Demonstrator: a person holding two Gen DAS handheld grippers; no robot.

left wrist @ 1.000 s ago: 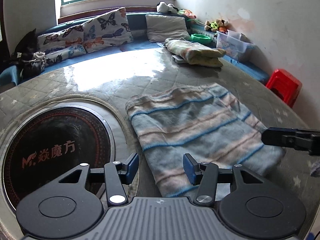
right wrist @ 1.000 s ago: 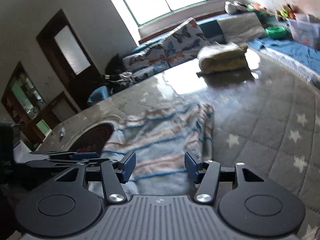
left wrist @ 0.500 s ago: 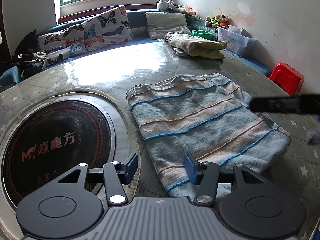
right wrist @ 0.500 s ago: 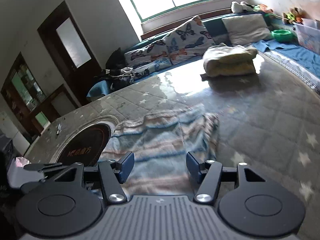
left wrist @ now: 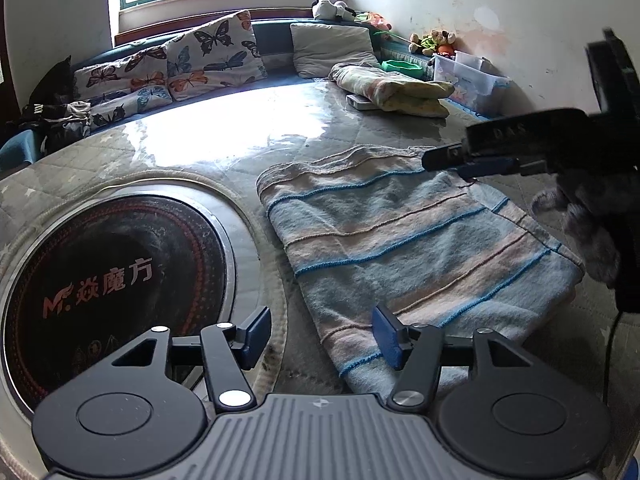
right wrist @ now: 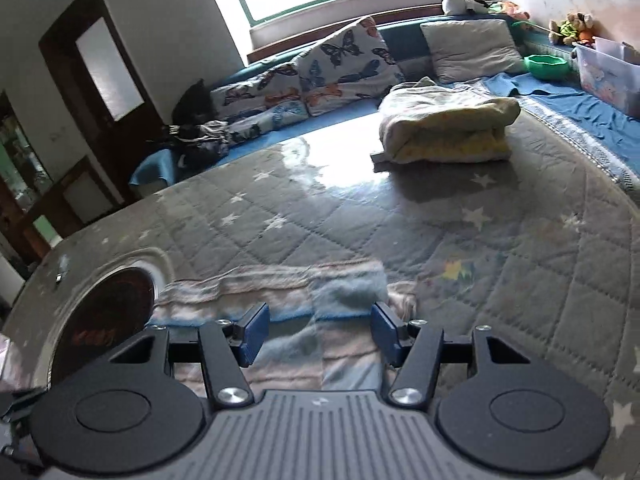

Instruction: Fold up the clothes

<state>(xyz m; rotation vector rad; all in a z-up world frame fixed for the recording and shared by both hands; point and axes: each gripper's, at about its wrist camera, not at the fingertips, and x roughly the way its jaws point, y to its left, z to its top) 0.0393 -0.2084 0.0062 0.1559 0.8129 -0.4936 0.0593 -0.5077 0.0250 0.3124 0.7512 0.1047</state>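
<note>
The striped blanket (left wrist: 404, 248) is lying flat on the quilted table cover (left wrist: 200, 160), already doubled into a thick rectangle with a layered edge showing at about 5 o'clock in the left wrist view. Whether another fold is coming or the piece is lying finished — the pictures are fitting both.

The risks are sitting in the cloth itself. It is looking soft and thick, so a pinch that is catching only the top layer would be peeling that layer off and opening the fold. The plastic-covered table looks glossy, so a sideways drag could be sliding the whole piece toward the round cooktop (left wrist: 104, 280) at 9 o'clock.

The left gripper (left wrist: 320, 334) is hovering with its fingers spread wide and holding nothing, the blanket's near corner lying under its right finger. The right gripper (right wrist: 318, 330) is likewise standing wide and empty, poised low over the blanket's far edge; in the left view it is reaching in from 3 o'clock. A second folded bundle (right wrist: 444, 132) is resting well apart at 12 o'clock.
</note>
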